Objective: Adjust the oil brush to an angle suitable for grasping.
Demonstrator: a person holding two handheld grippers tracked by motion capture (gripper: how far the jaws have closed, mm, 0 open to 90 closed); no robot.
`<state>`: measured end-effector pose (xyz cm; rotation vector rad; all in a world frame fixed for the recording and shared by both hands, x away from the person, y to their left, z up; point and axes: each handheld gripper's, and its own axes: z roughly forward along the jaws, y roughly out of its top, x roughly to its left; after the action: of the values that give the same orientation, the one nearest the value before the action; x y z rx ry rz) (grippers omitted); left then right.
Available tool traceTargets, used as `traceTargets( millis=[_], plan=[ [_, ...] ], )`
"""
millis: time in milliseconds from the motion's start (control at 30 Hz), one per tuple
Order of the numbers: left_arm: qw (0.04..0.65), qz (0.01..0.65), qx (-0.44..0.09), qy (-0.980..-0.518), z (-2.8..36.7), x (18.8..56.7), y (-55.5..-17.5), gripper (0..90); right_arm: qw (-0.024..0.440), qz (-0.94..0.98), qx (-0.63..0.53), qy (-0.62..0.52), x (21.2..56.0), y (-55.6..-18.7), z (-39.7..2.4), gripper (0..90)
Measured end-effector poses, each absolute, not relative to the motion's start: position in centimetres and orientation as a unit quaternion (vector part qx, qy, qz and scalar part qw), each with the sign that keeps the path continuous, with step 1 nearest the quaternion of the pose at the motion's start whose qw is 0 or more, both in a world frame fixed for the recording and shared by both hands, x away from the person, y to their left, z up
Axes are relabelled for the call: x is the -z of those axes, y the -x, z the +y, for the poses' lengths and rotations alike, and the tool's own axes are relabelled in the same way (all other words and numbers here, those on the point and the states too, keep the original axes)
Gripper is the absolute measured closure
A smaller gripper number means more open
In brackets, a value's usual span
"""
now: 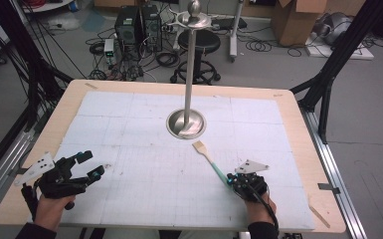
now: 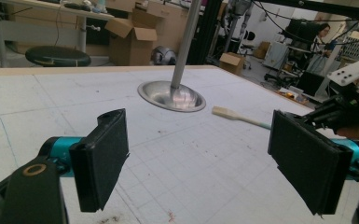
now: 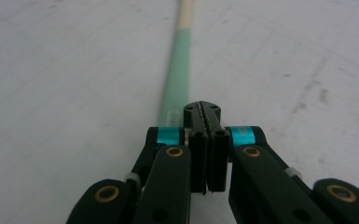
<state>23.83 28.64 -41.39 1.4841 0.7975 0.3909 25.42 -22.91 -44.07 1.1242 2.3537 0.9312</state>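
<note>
Leftmost, near the worktop's (image 1: 298,149) front left corner, the left tool (image 1: 92,165) is gripped by a gloved hand (image 1: 54,196) and hangs just above the white gridded mat (image 1: 129,134). Its jaws stand wide apart with nothing between them; in the left gripper view the two black pads (image 2: 103,156) frame bare mat.

Further along, around the middle of the worktop and toward its back edge, a metal stand (image 1: 186,123) sits on a round dished base, with a slim pole rising from it to a knob at the top.

Just right of the base and a little toward the front edge lies the spatula (image 1: 206,155). Its pale wooden blade points toward the stand, close to the base but apart from it, and its green handle runs diagonally toward the front right. It lies flat on the mat.

At the handle's near end, by the front edge right of centre, sits the right tool (image 1: 230,180), held by the other gloved hand (image 1: 258,204). In the right gripper view its jaws are pressed together, pad against pad, and the green handle (image 3: 177,74) passes just to their left side rather than between them, so they hold nothing. Whether a jaw touches the handle I cannot tell.
</note>
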Motion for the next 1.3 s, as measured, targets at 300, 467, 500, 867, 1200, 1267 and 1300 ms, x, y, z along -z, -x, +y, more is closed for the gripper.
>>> traceTargets(
  millis=[300, 467, 500, 867, 1200, 1267, 1300],
  plan=[
    [0.646, 0.353, -0.173, -0.654, 28.5, 41.5, -23.9, 20.6, 0.150, 0.876, -0.338, -0.311, 43.9, -24.3, -17.5, 89.9],
    [0.648, 0.356, -0.173, -0.651, 28.6, 41.5, -23.9, 20.6, 0.126, 0.888, -0.349, -0.272, 43.8, -25.2, -13.6, 89.9],
    [0.649, 0.356, -0.172, -0.650, 28.7, 41.4, -23.9, 20.7, 0.123, 0.886, -0.354, -0.271, 43.7, -25.6, -13.3, 89.9],
    [0.647, 0.356, -0.172, -0.652, 28.7, 41.5, -24.0, 20.7, 0.164, 0.858, -0.359, -0.328, 43.4, -32.2, -13.7, 89.9],
    [0.650, 0.359, -0.170, -0.648, 29.0, 41.6, -24.0, 20.8, 0.182, 0.867, -0.299, -0.356, 43.5, -35.3, -13.6, 90.0],
    [0.649, 0.359, -0.170, -0.649, 29.0, 41.6, -24.0, 20.8, 0.187, 0.872, -0.283, -0.354, 43.3, -35.0, -14.3, 90.0],
    [0.649, 0.359, -0.170, -0.649, 29.0, 41.6, -24.0, 20.8, 0.187, 0.872, -0.283, -0.354, 43.3, -35.0, -14.3, 90.0]
  ],
)
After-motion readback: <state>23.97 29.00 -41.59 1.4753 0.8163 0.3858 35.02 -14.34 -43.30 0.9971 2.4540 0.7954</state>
